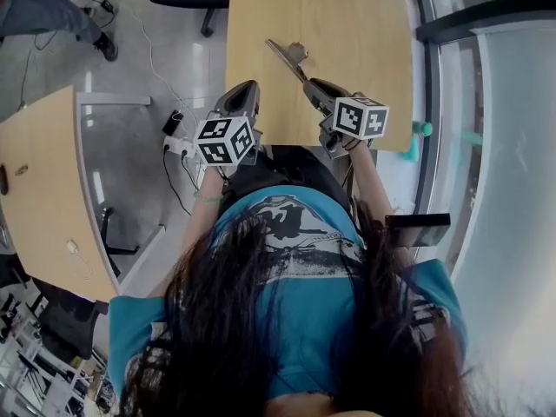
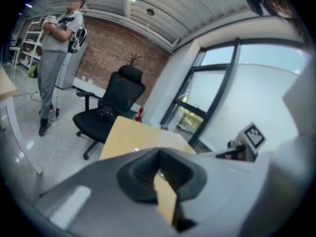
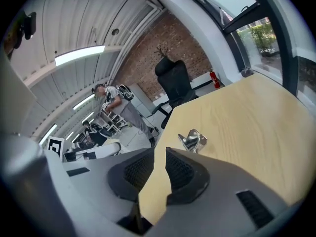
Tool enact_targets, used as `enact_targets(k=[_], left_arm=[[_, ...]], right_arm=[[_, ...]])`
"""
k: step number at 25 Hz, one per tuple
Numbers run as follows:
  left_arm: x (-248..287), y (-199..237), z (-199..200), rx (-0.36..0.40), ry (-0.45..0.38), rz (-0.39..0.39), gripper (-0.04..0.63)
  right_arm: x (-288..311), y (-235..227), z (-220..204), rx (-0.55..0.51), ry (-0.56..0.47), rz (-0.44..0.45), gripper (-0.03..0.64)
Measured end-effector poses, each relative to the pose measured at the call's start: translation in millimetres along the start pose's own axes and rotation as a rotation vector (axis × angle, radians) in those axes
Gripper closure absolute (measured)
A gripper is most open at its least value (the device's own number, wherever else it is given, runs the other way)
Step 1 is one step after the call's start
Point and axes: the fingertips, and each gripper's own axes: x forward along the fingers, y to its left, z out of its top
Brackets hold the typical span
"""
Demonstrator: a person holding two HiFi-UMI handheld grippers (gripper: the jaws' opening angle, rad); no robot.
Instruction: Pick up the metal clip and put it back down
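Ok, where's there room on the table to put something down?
The table is bare almost everywhere: all of it beyond the clip toward the chair, and the wide stretch to the clip's right. It is crowded only at the near edge, where the left gripper and right gripper are, the right one just short of the clip.

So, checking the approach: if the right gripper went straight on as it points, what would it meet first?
Probably the metal clip, on the table just ahead of the right gripper, slightly off its line; depth unclear.
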Motion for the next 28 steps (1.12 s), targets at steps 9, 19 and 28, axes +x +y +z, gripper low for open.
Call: enact_targets(k=[9,19,28], left_arm=[[33,10,10,-0.040,-0.010,0.065,0.594],[48,10,5,-0.048,0.009,0.114,0.594],[41,16,-1,-0.059,0.013,0.143,0.594]], right_arm=[[60,-65,28,-0.156,0.193,-0.021,0.461],[119,-109,14,-0.176,0.346,-0.028,0.440],[146,-112,-2,-0.236,0.400,-0.050,0.443]])
